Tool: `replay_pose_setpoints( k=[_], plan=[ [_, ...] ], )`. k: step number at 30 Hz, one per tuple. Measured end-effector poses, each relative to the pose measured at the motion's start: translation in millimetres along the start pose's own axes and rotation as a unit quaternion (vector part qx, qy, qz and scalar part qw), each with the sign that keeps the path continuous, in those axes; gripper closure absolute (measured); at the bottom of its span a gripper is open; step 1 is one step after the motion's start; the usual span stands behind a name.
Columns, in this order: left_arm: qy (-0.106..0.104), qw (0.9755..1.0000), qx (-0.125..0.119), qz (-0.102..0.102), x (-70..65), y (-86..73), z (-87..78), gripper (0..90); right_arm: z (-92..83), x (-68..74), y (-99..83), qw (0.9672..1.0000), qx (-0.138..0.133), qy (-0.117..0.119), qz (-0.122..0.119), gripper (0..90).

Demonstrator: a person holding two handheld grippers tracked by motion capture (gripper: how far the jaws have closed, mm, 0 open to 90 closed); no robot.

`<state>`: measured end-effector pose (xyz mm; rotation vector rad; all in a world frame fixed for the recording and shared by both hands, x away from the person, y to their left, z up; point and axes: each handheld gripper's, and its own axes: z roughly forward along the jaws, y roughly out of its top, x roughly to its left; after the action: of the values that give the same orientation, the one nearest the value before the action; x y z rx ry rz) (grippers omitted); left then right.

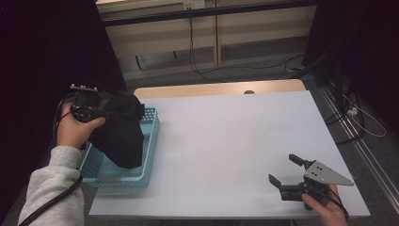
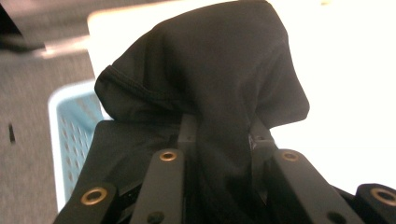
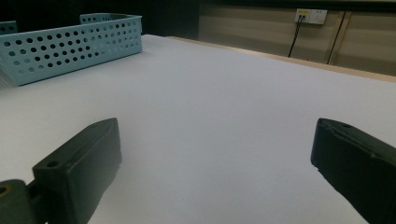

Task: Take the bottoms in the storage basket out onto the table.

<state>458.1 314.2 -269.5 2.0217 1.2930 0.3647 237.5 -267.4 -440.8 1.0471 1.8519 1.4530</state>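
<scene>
A black cloth garment (image 1: pixel 120 132) hangs over the light blue perforated basket (image 1: pixel 151 141) at the table's left side. My left gripper (image 1: pixel 113 113) is shut on the top of it, held above the basket by a hand in a grey sleeve. In the left gripper view the black cloth (image 2: pixel 219 79) bunches up between the jaws, with the basket (image 2: pixel 70 130) below at the left. My right gripper (image 1: pixel 284 170) rests near the table's front right corner, jaws wide open with nothing between them; in the right gripper view the right gripper (image 3: pixel 215 163) faces bare white tabletop.
The white table surface (image 1: pixel 226 136) stretches between basket and right gripper. In the right gripper view the basket (image 3: pixel 70 46) stands at the far left. Cables (image 1: pixel 197 56) run across the floor behind the table, and dark curtains flank both sides.
</scene>
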Motion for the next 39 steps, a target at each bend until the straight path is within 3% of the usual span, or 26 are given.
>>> replay_pose_setpoints(
  k=[3, 5, 12, 17, 18, 22, 23, 24, 29, 32, 39],
  plan=[
    [-0.003, 0.9993, -0.037, 0.000, -6.7, 12.6, -11.3, 74.2, 0.2, 0.1, 0.1, 1.0000, 0.000, 0.000, 0.000, 1.4],
    [-0.006, 0.9986, -0.052, 0.011, -13.2, 21.5, -17.8, 74.2, 0.4, 0.0, 0.0, 1.0000, 0.000, 0.001, 0.000, 1.5],
    [-0.033, 0.9946, -0.088, 0.044, -48.6, 45.6, -23.7, 74.2, 0.6, 0.1, 0.0, 1.0000, 0.001, 0.002, 0.000, 1.4],
    [-0.062, 0.9909, -0.093, 0.076, -83.3, 57.7, -15.7, 74.2, 0.4, 0.0, -0.2, 1.0000, 0.001, 0.002, 0.000, 1.4],
    [-0.062, 0.9909, -0.093, 0.076, -83.3, 57.7, -15.7, 74.2, 0.4, 0.0, -0.2, 1.0000, 0.001, 0.002, 0.001, 1.4],
    [-0.091, 0.9875, -0.090, 0.091, -114.6, 65.6, -3.7, 74.1, 0.1, 0.0, -0.2, 1.0000, 0.000, 0.003, 0.000, 1.5],
    [-0.091, 0.9875, -0.090, 0.091, -114.6, 65.6, -3.7, 74.2, 0.1, 0.0, -0.2, 1.0000, 0.000, 0.003, 0.000, 1.5],
    [-0.101, 0.9855, -0.089, 0.104, -125.4, 68.0, -0.5, 74.1, -0.1, 0.0, -0.2, 1.0000, 0.000, 0.003, 0.001, 1.4],
    [-0.122, 0.9810, -0.090, 0.121, -151.3, 70.6, 5.9, 74.0, -0.5, -0.1, -0.2, 1.0000, 0.000, 0.003, 0.000, 1.4],
    [-0.128, 0.9786, -0.090, 0.134, -163.8, 71.0, 9.9, 74.0, -0.6, 0.0, 0.0, 1.0000, 0.000, 0.004, 0.000, 1.5],
    [-0.150, 0.9732, -0.104, 0.140, -180.8, 75.2, 10.7, 73.9, -0.5, -0.2, -0.1, 1.0000, -0.001, 0.007, 0.000, 1.4]
  ],
)
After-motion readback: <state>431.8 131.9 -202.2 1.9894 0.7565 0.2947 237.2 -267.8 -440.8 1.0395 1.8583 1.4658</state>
